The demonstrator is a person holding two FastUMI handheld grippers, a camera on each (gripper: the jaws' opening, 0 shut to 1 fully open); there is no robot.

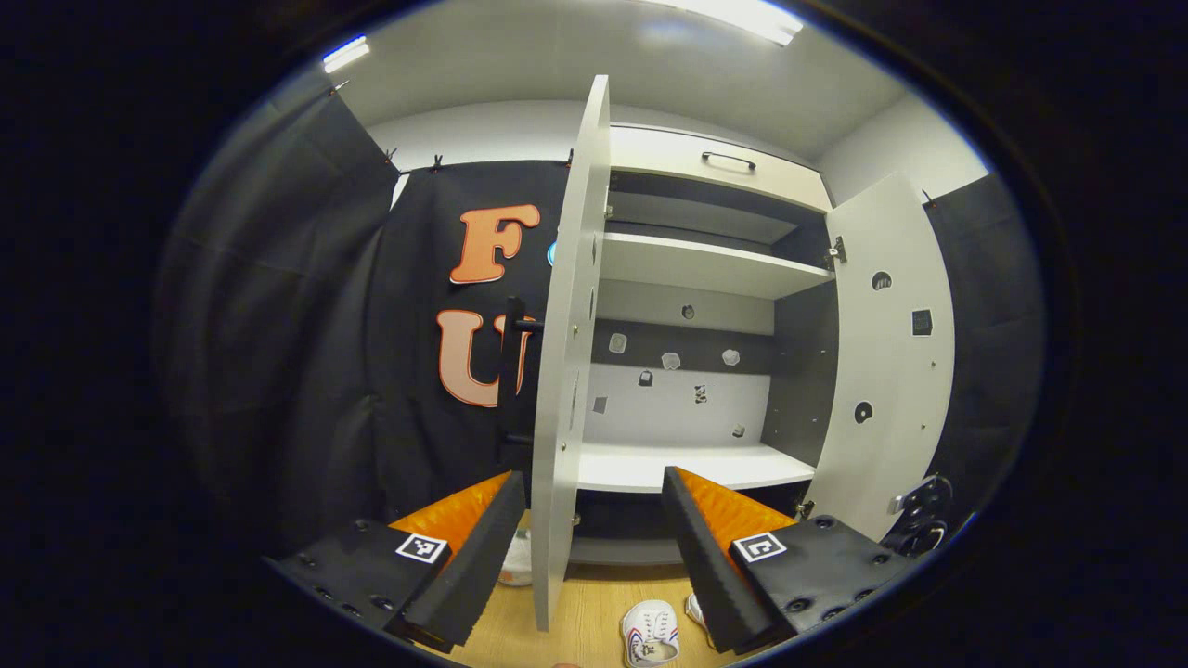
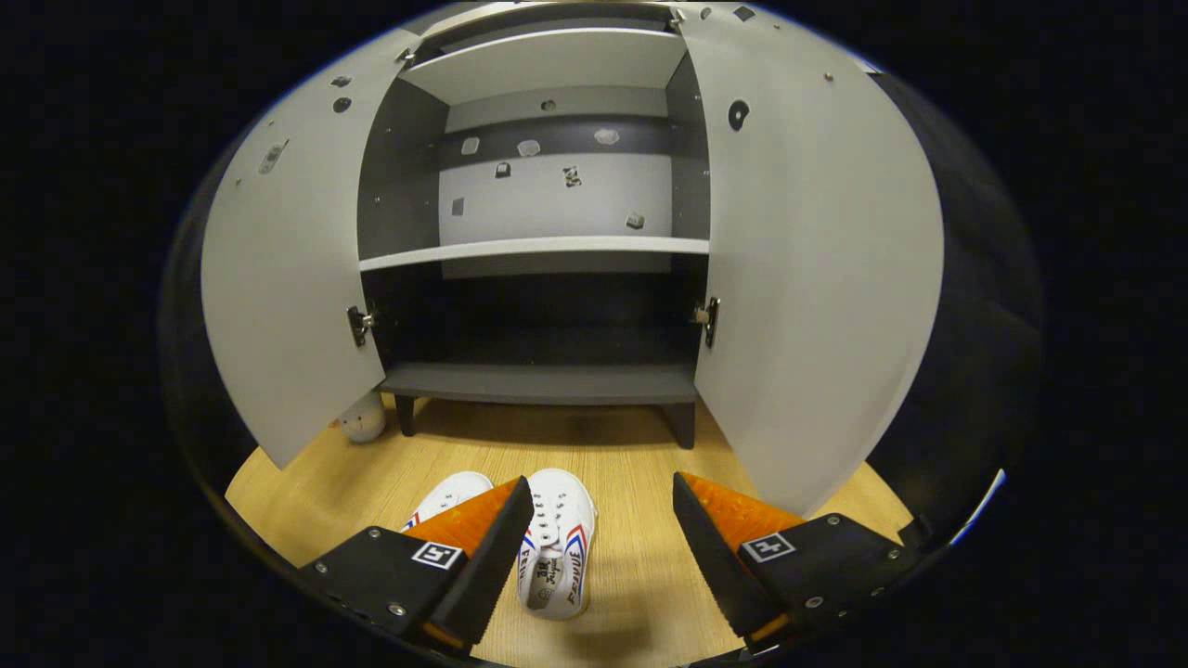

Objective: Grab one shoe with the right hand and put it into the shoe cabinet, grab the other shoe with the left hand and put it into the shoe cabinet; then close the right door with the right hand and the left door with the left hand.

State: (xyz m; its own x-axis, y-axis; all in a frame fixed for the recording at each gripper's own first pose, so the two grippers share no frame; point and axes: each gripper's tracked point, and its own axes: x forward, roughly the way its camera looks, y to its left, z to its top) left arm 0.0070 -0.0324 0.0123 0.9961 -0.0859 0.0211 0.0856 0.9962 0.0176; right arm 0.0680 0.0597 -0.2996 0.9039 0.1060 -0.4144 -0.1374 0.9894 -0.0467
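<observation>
Left gripper view: the left hand-held gripper (image 1: 594,547) is open and empty, lower centre, facing the shoe cabinet (image 1: 705,269); the left door (image 1: 568,371) stands edge-on between its fingers.

Right gripper view: the right hand-held gripper (image 2: 601,547) is open above two shoes (image 2: 557,547) on the floor (image 2: 631,455), bottom centre.

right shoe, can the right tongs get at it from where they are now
Probably yes. The right tongs are open just above the right shoe on the floor, with nothing between them; the left shoe sits close beside it.
</observation>
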